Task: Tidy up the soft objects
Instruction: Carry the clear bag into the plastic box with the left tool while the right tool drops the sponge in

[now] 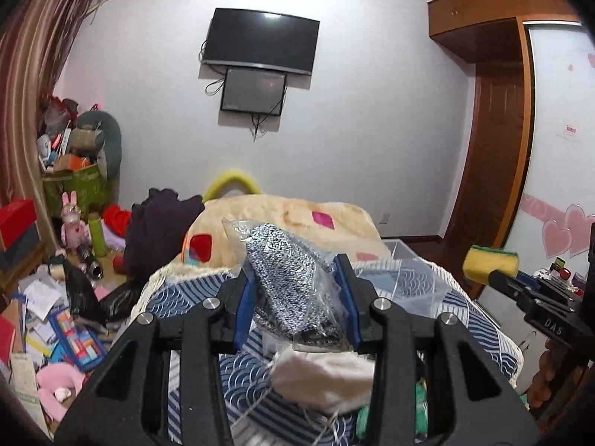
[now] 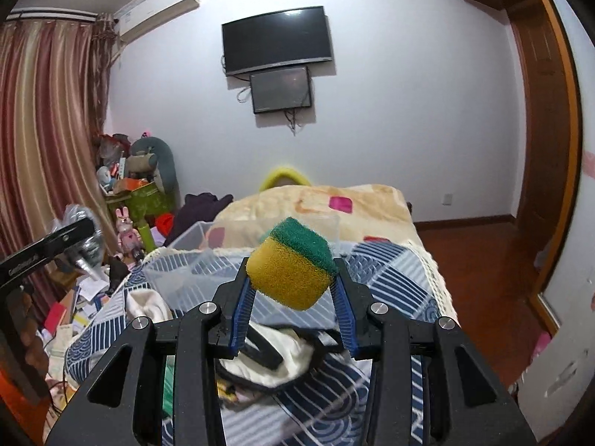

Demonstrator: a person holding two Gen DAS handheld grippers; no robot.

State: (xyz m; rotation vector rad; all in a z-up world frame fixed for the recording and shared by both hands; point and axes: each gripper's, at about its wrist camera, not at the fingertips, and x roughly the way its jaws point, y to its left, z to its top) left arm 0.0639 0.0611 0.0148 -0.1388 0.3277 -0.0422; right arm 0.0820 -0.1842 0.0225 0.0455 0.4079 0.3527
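While a patterned bedspread (image 2: 390,271) fills the foreground, a clear plastic bin (image 2: 178,271) sits on it just ahead of both tools, nearer the right. The left gripper (image 1: 297,297) pinches a bagged speckled cloth (image 1: 286,282), its long axis running up and away. The right gripper (image 2: 292,290) squeezes a yellow-green sponge (image 2: 293,267) above the bin's near edge. The bin's floor is hard to make out.

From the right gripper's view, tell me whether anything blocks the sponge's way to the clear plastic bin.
Nothing visible does. The right gripper holds the yellow and green sponge in the air, and the clear plastic bin sits open-topped on the bed just beyond it.
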